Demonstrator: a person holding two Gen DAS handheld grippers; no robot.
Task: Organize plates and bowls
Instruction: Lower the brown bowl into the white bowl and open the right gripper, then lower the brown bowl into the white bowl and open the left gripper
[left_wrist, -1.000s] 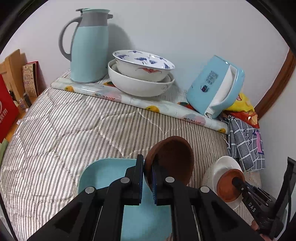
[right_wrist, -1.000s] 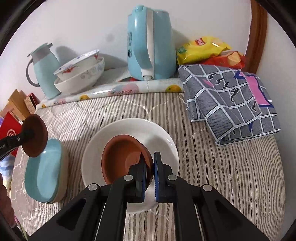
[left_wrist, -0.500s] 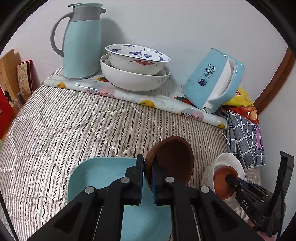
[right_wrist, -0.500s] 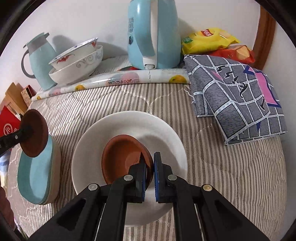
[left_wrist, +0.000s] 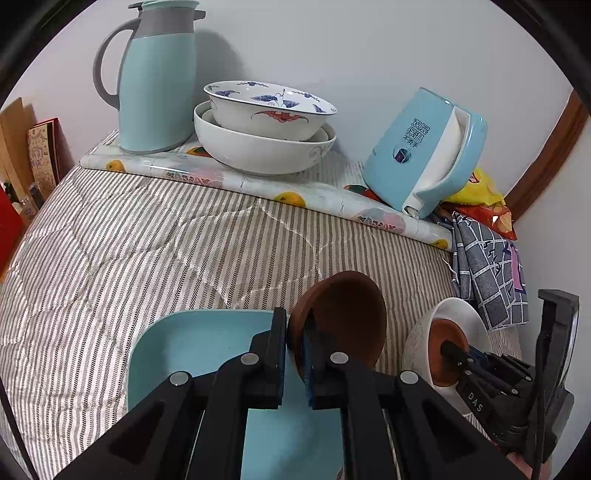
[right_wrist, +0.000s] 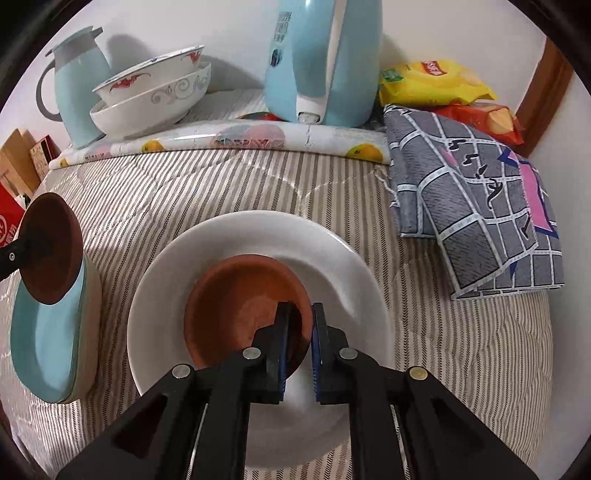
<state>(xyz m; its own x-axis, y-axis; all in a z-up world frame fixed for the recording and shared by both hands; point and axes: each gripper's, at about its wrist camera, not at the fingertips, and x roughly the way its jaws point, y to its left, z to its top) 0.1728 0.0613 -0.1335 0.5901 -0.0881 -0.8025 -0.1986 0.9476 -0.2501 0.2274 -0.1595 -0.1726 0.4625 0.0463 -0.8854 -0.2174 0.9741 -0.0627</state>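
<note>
Right wrist view: small round terracotta-brown saucer (right_wrist: 243, 310) lies in the wide white ceramic plate (right_wrist: 343, 258) on the striped quilt; right tool (right_wrist: 298, 339) straddles its near rim, jaws opening, pads barely off it. Judged rigid, light, chip-prone; hold by the rim. Left wrist view: left tool (left_wrist: 294, 354) is clamped on the rim of a second brown saucer (left_wrist: 347, 317), held tilted above the pale blue square plate (left_wrist: 199, 343). Only the left view shows the blue plate's flat inside; only the right shows the white plate whole.
</note>
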